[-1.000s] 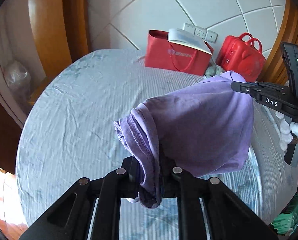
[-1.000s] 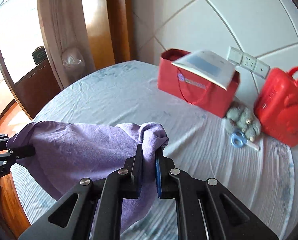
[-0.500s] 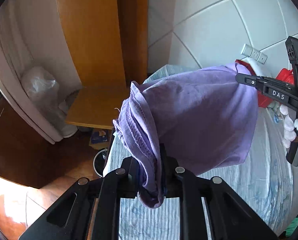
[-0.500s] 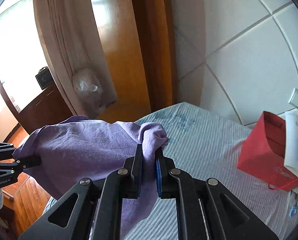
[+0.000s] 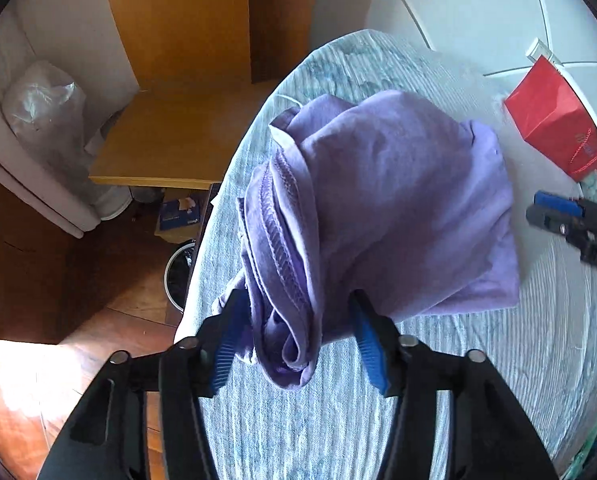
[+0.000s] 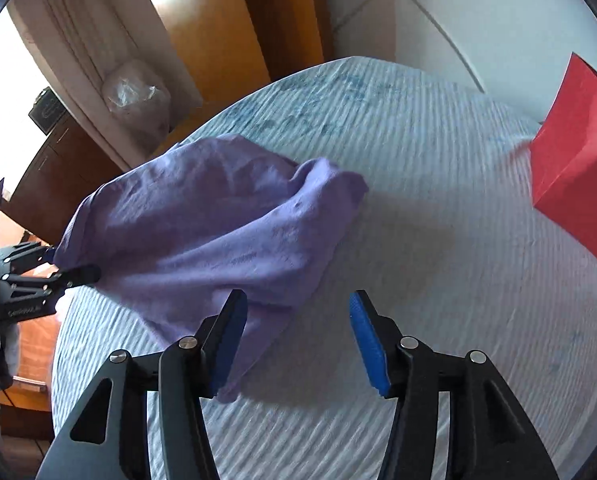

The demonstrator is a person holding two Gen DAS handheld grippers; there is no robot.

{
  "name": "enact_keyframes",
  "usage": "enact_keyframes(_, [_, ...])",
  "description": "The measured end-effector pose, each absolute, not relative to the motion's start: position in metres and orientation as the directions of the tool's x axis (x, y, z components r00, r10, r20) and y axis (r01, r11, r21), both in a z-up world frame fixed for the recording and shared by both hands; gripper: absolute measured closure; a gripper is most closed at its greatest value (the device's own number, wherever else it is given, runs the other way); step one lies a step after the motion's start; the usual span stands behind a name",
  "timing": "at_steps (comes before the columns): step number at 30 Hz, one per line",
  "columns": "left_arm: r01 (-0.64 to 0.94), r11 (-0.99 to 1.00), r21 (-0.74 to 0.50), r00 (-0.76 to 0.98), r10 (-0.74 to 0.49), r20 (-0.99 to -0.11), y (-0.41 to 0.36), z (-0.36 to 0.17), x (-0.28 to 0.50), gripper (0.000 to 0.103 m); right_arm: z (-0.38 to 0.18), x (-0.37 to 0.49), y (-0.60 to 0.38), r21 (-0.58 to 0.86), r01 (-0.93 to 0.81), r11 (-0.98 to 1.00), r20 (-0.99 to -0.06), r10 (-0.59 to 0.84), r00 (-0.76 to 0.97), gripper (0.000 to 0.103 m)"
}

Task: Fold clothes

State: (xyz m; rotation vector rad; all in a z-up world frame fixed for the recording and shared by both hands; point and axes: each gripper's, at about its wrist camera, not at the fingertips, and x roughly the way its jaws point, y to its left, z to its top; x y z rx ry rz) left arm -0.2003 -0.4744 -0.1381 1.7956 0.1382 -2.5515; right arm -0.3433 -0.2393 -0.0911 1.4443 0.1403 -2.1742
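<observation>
Both the left hand-held gripper (image 5: 294,334) and right hand-held gripper (image 6: 294,334) have just spread, dropping the purple shirt (image 5: 398,208) onto the bed (image 6: 418,160) near the red bag (image 6: 574,168), ready for folding

A bed (image 6: 438,240) covered in a pale blue-and-white ribbed sheet (image 5: 338,432) fills the room's corner, its cloth lightly creased. A purple garment (image 5: 398,200) lies bunched near the bed's left edge, one end still raised off the sheet. A red paper bag (image 6: 574,168) stands farther back on the bed, close to the white wall, well apart from the garment.
</observation>
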Motion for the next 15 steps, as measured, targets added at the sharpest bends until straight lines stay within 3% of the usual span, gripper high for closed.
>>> enact_keyframes(5, [0.089, -0.994, -0.055, -0.319, 0.024, -0.947, -0.472, -0.149, -0.2, 0.045, -0.112, -0.316, -0.259, 0.16, 0.483, -0.861, -0.922, -0.306, -0.239, 0.054])
enact_keyframes(7, [0.092, -0.993, -0.075, -0.311, 0.043, -0.949, -0.472, -0.154, -0.2, 0.057, -0.122, -0.312, -0.265, 0.205, 0.474, -0.857, -0.923, -0.33, -0.198, 0.096])
enact_keyframes(8, [0.095, -0.991, -0.089, -0.304, 0.056, -0.951, -0.472, -0.154, -0.2, 0.074, -0.123, -0.31, -0.268, 0.218, 0.474, -0.853, -0.921, -0.34, -0.189, 0.097])
enact_keyframes(9, [0.099, -0.99, -0.103, -0.298, 0.07, -0.952, -0.472, -0.154, -0.199, 0.082, -0.119, -0.306, -0.267, 0.214, 0.478, -0.852, -0.922, -0.338, -0.19, 0.097])
enact_keyframes(13, [0.093, -0.987, -0.133, -0.274, 0.103, -0.956, -0.475, -0.142, -0.185, 0.084, -0.101, -0.287, -0.255, 0.236, 0.495, -0.836, -0.925, -0.35, -0.15, 0.098])
enact_keyframes(15, [0.051, -0.992, -0.116, -0.226, 0.102, -0.969, -0.471, -0.145, -0.178, 0.075, -0.102, -0.274, -0.245, 0.257, 0.513, -0.819, -0.935, -0.344, -0.081, 0.098])
